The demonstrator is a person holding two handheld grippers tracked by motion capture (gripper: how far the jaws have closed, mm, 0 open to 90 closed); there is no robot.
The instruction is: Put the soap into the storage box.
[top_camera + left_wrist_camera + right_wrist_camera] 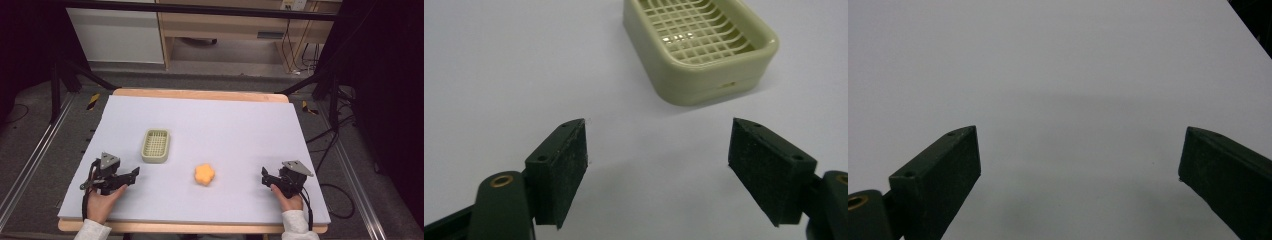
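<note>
The table (pixel 200 125) carries a pale sheet. My left fingers (pixel 659 170) stand open and empty, the green soap dish (pixel 699 47) near at one o'clock, long axis pointing away. My right fingers (pixel 1078 175) gape empty too; the orange sponge (pixel 204 174) lies between both hands.

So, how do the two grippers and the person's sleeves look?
Both the left gripper and the right gripper are black, each topped by a grey three-cornered plate and trailing a black cable. Their jaws carry flat dark pads. The sleeves are white.
</note>
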